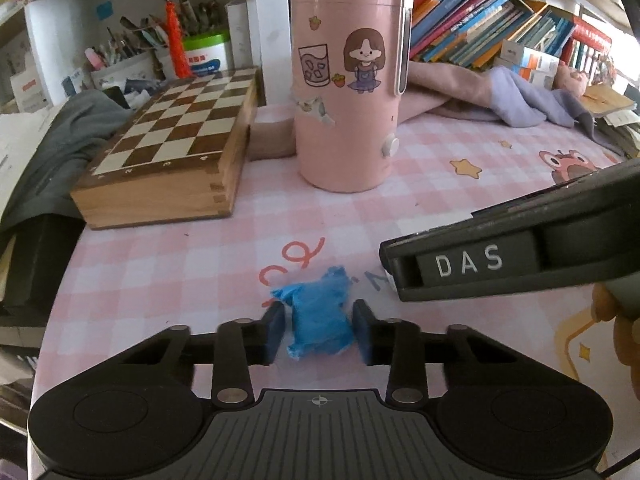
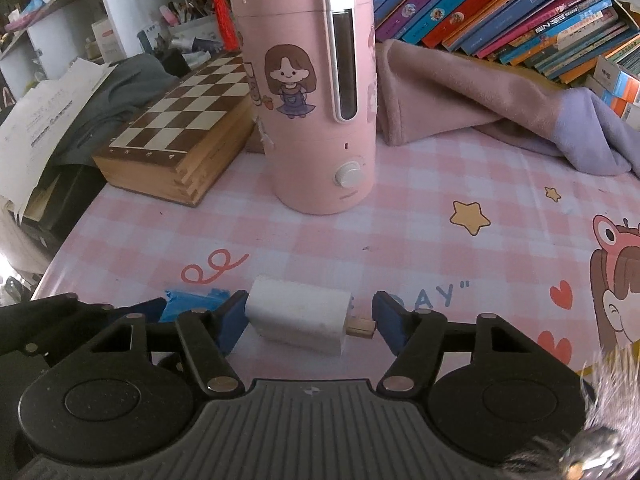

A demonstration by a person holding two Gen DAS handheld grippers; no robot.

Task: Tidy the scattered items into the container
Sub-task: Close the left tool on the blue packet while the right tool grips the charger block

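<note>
On the pink checked desk, my left claw is clenched on a crumpled blue wrapper. Just beside it, my right claw stands released around a white block on a wooden stick, its stick end just clear of one pad. Behind stand a tall pink stickered canister, a wooden chessboard box and folded pink-and-lilac cloth.

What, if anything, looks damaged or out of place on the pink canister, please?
On the pink canister, a sticker low on its left side is torn and peeling, with ragged white edges. The other stickers lie flat.
</note>
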